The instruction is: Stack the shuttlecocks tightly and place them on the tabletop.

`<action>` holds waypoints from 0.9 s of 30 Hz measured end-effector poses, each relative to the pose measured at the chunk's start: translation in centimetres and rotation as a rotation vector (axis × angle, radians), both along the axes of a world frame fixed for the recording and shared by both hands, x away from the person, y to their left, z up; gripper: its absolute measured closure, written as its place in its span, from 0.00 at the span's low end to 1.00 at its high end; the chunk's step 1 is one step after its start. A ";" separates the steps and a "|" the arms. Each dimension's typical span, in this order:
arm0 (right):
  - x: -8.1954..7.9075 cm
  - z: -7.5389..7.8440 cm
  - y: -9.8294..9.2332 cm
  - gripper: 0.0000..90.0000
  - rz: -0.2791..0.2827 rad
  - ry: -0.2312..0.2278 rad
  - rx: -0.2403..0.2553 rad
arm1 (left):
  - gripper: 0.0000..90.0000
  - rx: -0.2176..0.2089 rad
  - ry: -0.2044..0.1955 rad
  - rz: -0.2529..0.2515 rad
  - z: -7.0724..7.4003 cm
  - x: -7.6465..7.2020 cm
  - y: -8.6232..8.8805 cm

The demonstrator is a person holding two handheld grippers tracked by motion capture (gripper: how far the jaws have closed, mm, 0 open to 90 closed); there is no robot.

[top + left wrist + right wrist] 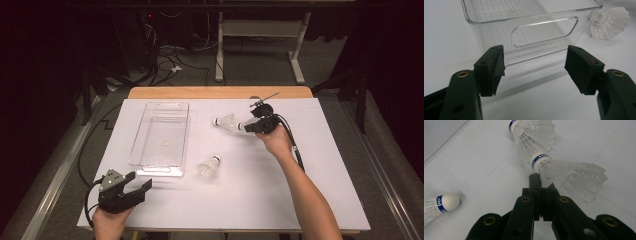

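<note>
My left gripper [134, 187] rests at the near table edge, jaws spread and empty, facing the clear plastic bin [529, 32]. My right gripper [541, 182] is clenched on a thin edge of the held shuttlecock's [569, 173] feather skirt, just behind the cork. That slim pinch could slip or crush feathers, dropping it onto the far shuttlecock [531, 132] lying just beyond; the near shuttlecock [210, 167] lies beside the bin.
</note>
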State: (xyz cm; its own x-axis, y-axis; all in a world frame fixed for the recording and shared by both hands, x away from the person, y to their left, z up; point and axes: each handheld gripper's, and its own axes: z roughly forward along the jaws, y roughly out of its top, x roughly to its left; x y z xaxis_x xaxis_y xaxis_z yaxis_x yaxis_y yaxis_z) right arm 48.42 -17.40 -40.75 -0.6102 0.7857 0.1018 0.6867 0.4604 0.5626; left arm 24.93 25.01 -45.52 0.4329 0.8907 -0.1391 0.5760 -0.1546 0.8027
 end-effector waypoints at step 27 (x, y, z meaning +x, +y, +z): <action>2.3 -0.8 2.4 1.00 -0.006 0.022 0.043 | 0.36 -0.003 0.002 -0.007 0.0 0.1 0.0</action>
State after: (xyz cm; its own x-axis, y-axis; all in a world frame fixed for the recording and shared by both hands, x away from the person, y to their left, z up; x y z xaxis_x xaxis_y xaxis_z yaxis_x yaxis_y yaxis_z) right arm 50.71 -15.01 -41.53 -0.6029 0.7838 0.1486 0.7015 0.4321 0.5668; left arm 25.02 25.01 -45.56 0.4388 0.8872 -0.1427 0.5768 -0.1564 0.8017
